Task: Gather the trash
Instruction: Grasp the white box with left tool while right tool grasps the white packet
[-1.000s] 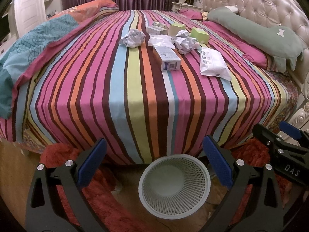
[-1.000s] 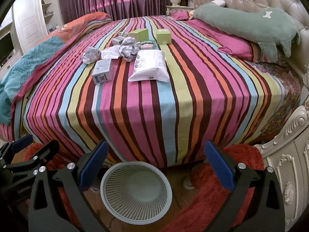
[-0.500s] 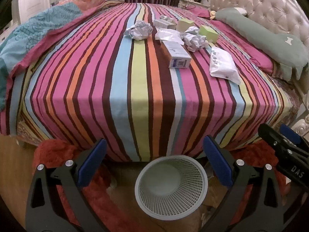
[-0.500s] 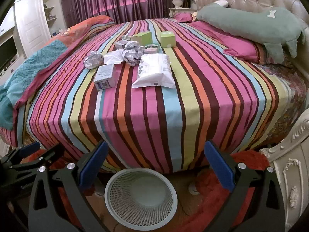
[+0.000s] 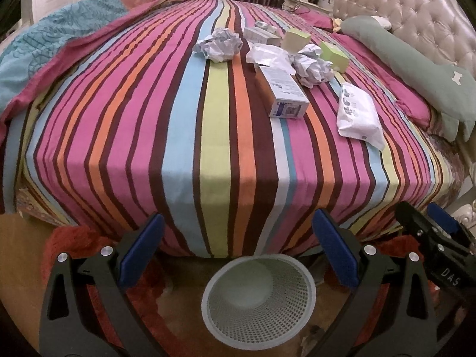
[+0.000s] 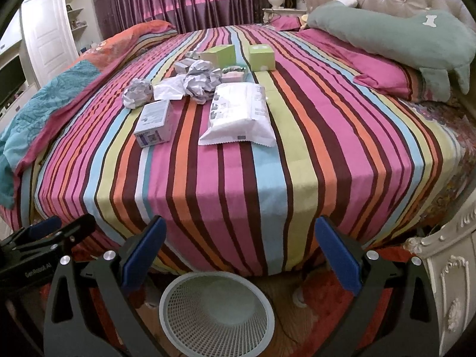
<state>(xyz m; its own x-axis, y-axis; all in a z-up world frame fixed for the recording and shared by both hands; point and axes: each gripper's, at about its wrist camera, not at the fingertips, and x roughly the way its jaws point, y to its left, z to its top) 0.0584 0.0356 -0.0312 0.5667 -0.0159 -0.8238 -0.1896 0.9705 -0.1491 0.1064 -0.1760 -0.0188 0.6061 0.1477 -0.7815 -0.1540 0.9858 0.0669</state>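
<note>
While the bin (image 5: 258, 299) sits bare on the floor at the bed's (image 5: 208, 136) foot, I hold my left gripper (image 5: 238, 253) and right gripper (image 6: 239, 253) spread wide, holding nothing, all trash (image 6: 238, 113) uncollected mid-bed, so nothing's done yet.

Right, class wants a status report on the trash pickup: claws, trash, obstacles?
Left claw open, right claw open, both empty. Crumpled paper balls, boxes and white packet on striped bed. White mesh bin empty below. Nothing blocking.
</note>
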